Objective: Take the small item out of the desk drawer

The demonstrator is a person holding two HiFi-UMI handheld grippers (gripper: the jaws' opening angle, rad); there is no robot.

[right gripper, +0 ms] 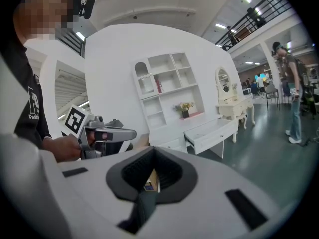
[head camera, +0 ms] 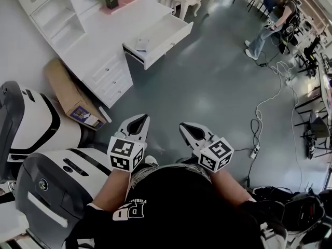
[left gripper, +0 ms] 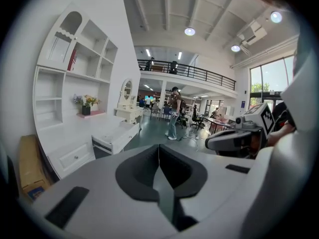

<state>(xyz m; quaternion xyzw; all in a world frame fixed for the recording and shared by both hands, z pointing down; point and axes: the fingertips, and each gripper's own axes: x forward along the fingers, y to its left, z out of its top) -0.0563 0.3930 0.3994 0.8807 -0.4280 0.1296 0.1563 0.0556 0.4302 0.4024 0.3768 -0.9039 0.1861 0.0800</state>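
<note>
Left gripper (left gripper: 158,153): jaws fully together, meeting in one thin seam, nothing between them. Right gripper (right gripper: 152,176): jaws together too, also empty. The tan and blue seen in the sliver at their tips is the cardboard box (head camera: 67,90) well beyond them, not something held.

Head view: both grippers held side by side, close in front of the person's body, over bare floor (head camera: 207,82), tips toward the white table (head camera: 98,35). Well apart from it.

Drawer (head camera: 170,44) stands pulled out from the table's front edge, over the floor. Small item (head camera: 141,45) lies inside, near the drawer's left end, pale with a bluish mark. Only the head view looks down into the drawer. Both gripper views see the drawer from the side, front panel and rim only, contents not visible.

Gripper views add the tall shelf unit (left gripper: 75,59) rising on the table against the wall, and each shows the other gripper alongside.

Room: open floor between grippers and drawer. Cardboard box leans against the table's near end. Two large grey-and-white machines (head camera: 36,123) crowd the left side, just beside the left gripper. Cable (head camera: 259,108) trails on the floor at right. A standing person (head camera: 267,25) is at far right, well apart from the table.
</note>
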